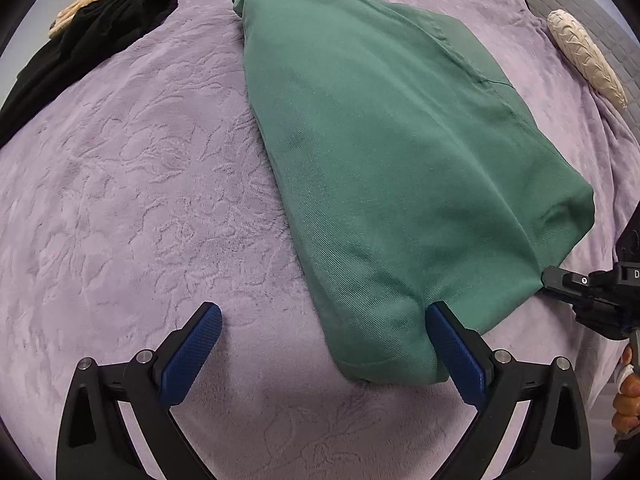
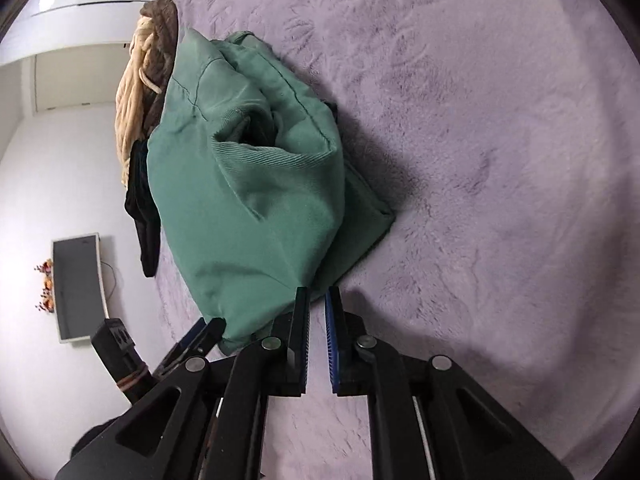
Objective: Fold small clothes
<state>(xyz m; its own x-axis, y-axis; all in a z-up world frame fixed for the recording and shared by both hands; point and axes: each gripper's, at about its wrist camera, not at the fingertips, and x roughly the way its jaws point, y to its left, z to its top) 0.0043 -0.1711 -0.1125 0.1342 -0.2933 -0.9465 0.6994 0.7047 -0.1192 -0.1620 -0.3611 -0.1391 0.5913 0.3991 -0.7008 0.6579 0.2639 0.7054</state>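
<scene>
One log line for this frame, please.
green garment: folded on purple blanket | left tongs: open at near edge | right tongs: nearly shut at corner

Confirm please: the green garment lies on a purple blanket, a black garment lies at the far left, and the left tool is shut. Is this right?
One thing is wrong: the left tool is open, not shut. The left wrist view shows its blue fingers wide apart at the near edge of the green garment. The purple blanket and the black garment at the far left are as you say.
</scene>
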